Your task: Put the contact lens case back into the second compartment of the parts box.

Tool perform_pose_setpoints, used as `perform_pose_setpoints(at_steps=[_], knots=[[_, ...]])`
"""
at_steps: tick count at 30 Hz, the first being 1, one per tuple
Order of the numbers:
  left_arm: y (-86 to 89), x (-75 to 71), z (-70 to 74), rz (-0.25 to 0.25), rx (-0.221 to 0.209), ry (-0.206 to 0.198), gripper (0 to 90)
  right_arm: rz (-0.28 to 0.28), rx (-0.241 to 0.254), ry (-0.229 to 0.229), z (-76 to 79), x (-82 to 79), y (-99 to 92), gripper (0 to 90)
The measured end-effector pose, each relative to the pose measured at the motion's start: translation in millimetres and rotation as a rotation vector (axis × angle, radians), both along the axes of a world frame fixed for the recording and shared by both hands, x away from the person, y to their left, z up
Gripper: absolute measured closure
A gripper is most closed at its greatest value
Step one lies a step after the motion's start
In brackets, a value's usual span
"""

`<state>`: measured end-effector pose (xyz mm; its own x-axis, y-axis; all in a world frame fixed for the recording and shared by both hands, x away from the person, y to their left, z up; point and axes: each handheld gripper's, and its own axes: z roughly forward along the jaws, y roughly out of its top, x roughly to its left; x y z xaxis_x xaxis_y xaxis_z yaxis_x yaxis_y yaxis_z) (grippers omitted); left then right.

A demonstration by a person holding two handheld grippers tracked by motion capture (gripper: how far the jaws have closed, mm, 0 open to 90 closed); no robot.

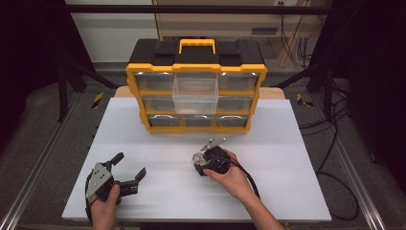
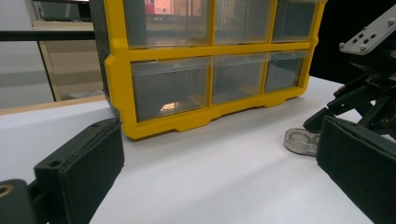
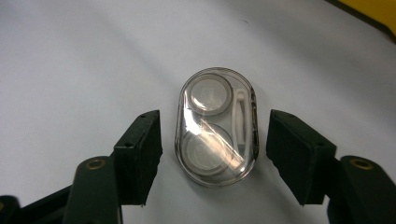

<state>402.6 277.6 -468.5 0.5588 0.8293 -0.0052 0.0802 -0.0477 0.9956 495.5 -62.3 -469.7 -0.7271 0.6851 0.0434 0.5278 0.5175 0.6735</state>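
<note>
Clear oval case (image 3: 215,126) with two round wells lying flat on white table (image 1: 287,143), in front of yellow drawer cabinet (image 1: 196,96), framed between jaws of right gripper (image 3: 215,156); small gaps at both sides, pads not pressing. Left gripper (image 1: 128,168) spread wide, nothing between, resting well apart near front left of table. No readable writing or brand on case or cabinet.

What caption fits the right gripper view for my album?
Right gripper straddles a clear oval case on the white table, not yet touching.
</note>
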Motion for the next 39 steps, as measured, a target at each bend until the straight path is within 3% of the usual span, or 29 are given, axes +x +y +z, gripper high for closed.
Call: perform_pose_setpoints(at_steps=[8, 19, 23, 30, 38, 39], knots=[[-1.4, 0.9, 0.1, -0.010, 0.001, 0.001, 0.6, 0.002, -0.009, 0.009, -3.2, 2.4, 1.1, 48.3], [-2.4, 1.0, -0.2, -0.013, 0.004, 0.003, 0.7, 0.019, -0.049, -0.012, -2.7, 1.8, 4.7, 49.1], [-1.5, 0.6, -0.3, -0.011, 0.000, 0.004, 0.7, 0.012, -0.039, -0.026, 0.8, 0.2, 3.0, 49.1], [-1.8, 1.5, -0.6, -0.012, -0.002, 0.006, 0.7, 0.011, 0.012, -0.103, 32.6, -10.6, -11.9, 49.1], [-2.2, 0.7, -0.7, -0.010, 0.002, 0.007, 0.7, -0.016, 0.046, -0.158, 64.2, -17.5, -38.9, 49.1], [-2.4, 0.0, -1.0, -0.009, 0.004, 0.008, 0.7, -0.034, 0.065, -0.168, 73.2, -18.8, -48.8, 49.1]])
